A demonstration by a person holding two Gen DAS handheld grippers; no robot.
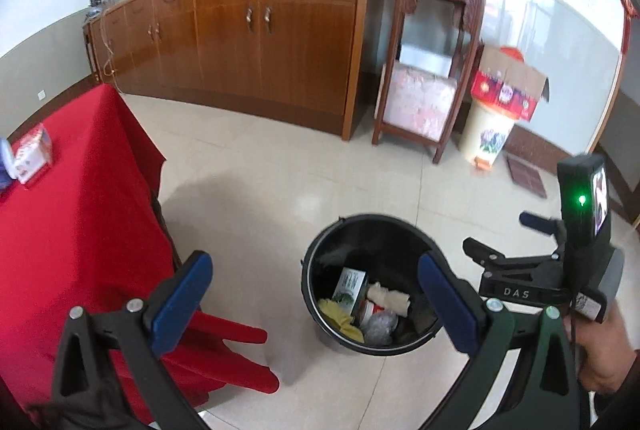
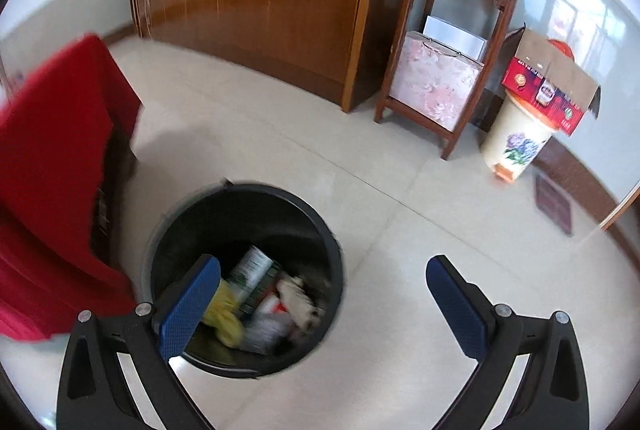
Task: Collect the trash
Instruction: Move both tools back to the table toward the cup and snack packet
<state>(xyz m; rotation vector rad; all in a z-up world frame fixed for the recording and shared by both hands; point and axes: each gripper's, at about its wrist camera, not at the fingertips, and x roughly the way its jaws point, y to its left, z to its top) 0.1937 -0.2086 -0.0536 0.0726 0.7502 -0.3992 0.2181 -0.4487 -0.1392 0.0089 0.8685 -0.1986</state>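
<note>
Claws (image 1: 316, 304) (image 2: 322, 304) wide apart, seemingly empty, above bin (image 1: 320, 250).

A glossy cream tiled floor (image 1: 280, 158) carries a round black plastic bin (image 1: 374, 230); a red-draped surface (image 1: 72, 230) holds a small red-and-white box (image 1: 34, 152).

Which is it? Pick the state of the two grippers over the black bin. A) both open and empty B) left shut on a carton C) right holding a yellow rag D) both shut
A: the left gripper and the right gripper both stand wide open with nothing between their fingers; the trash lies inside the black bin.
</note>
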